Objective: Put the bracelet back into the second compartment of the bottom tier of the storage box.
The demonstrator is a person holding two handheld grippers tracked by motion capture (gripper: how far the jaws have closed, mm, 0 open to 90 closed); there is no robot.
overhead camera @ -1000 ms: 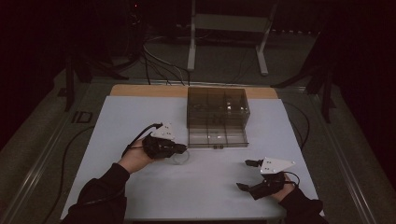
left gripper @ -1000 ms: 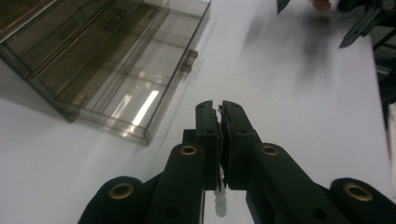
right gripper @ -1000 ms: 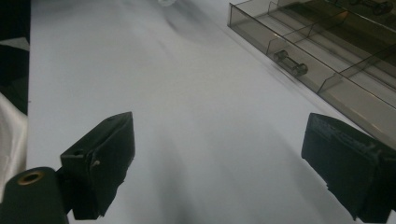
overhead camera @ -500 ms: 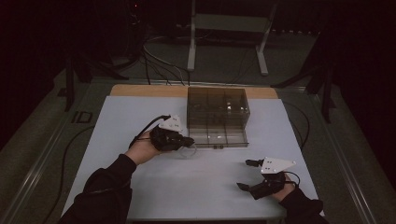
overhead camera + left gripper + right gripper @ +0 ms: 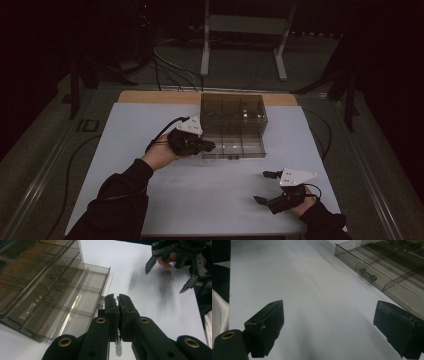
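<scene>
Right gripper (image 5: 263, 187): low in the lower right of the high view, resting near the table's front edge, jaws spread wide and holding nothing; its own view looks between both pads across bare white table (image 5: 150, 130).
Right hand pose: sleeve comes in from the bottom right corner, gripper aimed left and slightly up the frame, well apart from the box.
Left gripper (image 5: 210, 146): centre of the high view, jaws pressed together; in its own view something small and clear seems to hang below the tips, too blurred to name.
Left hand pose: forearm rises from the bottom left, hand wrapped round the body, tips at the near left corner of the open drawer.
Drawer (image 5: 82, 305): pulled out from the bottom of the box, 1 long tray split by dividers, its knob (image 5: 367, 274) facing the person.
Clear drawer box (image 5: 232, 117): centre, just beyond the left gripper.
Progress: drawer looks open already; placing whatever the left gripper carries, then closing, appears left.
</scene>
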